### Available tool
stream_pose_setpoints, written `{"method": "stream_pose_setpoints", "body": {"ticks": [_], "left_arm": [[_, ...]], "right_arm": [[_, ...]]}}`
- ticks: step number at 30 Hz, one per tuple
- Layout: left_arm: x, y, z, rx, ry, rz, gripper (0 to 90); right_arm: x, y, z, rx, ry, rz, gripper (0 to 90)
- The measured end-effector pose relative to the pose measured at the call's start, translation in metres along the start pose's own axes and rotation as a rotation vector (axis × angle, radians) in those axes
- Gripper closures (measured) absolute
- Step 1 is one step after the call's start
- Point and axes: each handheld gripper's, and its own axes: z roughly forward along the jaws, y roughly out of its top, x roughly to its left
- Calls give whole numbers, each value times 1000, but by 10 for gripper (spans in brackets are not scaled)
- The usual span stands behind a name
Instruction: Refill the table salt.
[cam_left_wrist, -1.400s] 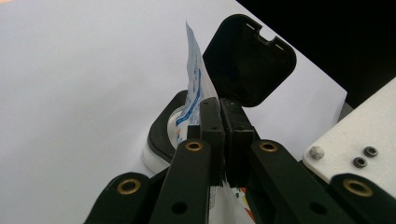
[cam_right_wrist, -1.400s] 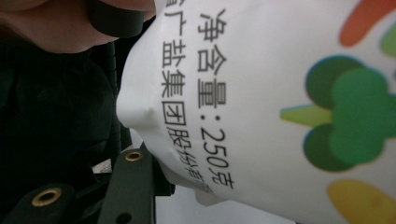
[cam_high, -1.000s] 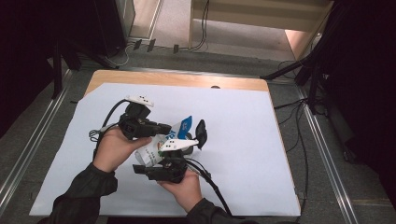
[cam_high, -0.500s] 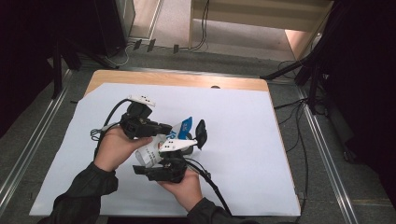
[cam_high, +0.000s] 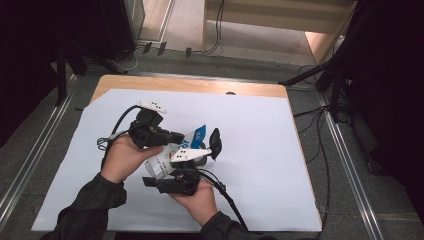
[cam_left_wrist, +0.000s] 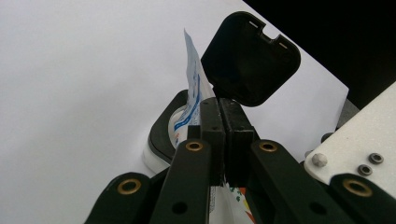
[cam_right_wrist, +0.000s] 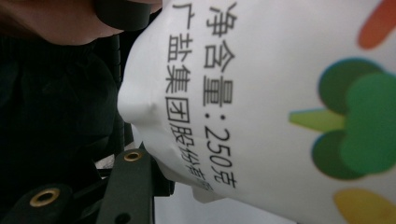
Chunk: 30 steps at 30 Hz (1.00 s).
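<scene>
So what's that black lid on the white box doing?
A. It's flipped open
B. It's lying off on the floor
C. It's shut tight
A. In the left gripper view the black lid stands up, swung open above the box, while the left gripper pinches the blue-and-white packet at the opening.

White sheet (cam_high: 260, 150) covers wooden table (cam_high: 190, 85); grey floor (cam_high: 240, 35) beyond.

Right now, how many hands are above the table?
2. The left hand holds the left gripper; the right hand, nearer the table's bottom edge, holds the right gripper.
</scene>
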Motion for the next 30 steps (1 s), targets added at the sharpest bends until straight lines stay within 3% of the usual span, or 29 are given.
{"method": "stream_pose_setpoints", "body": {"ticks": [30], "left_arm": [[-2,3,-1,2,0,3,899]], "right_arm": [[0,1,-2,-17,14,24,570]]}}
